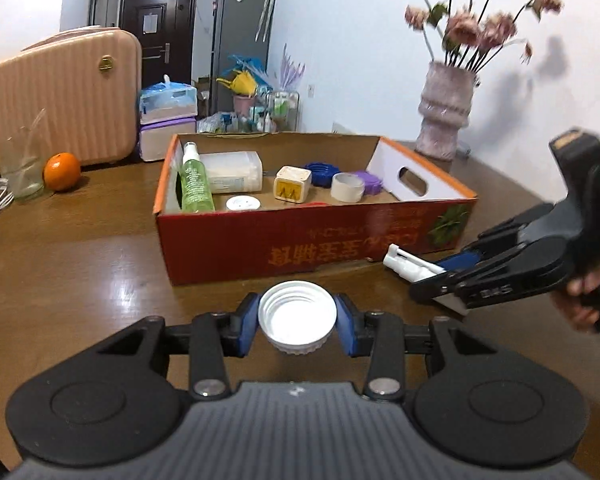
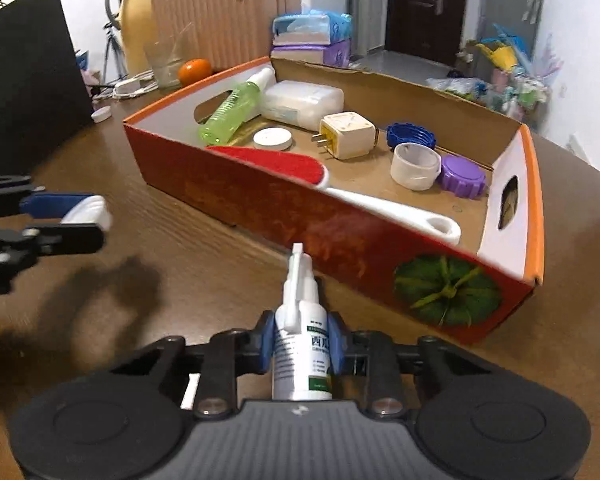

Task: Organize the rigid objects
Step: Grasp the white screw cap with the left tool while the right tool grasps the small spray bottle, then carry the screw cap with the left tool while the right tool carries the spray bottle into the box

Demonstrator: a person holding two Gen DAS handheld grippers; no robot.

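Note:
My left gripper [image 1: 297, 322] is shut on a white screw cap [image 1: 297, 316], its blue pads pressing both sides, just above the brown table in front of the red cardboard box [image 1: 316, 240]. My right gripper [image 2: 302, 340] is shut on a small white spray bottle [image 2: 302, 344] with a green label, nozzle pointing toward the box [image 2: 260, 204]. In the left wrist view the right gripper [image 1: 432, 280] shows at the right with the bottle [image 1: 410, 266]. In the right wrist view the left gripper [image 2: 80, 220] and cap [image 2: 88, 210] show at the left.
The box holds a green bottle [image 2: 236, 108], a white container [image 2: 302, 102], a plug adapter [image 2: 346, 134], blue [image 2: 412, 134], purple [image 2: 462, 176] and white [image 2: 415, 165] caps, and a red brush [image 2: 292, 164]. A vase [image 1: 444, 116], an orange [image 1: 62, 171], a glass [image 1: 22, 168] and a pink case [image 1: 64, 92] stand behind it.

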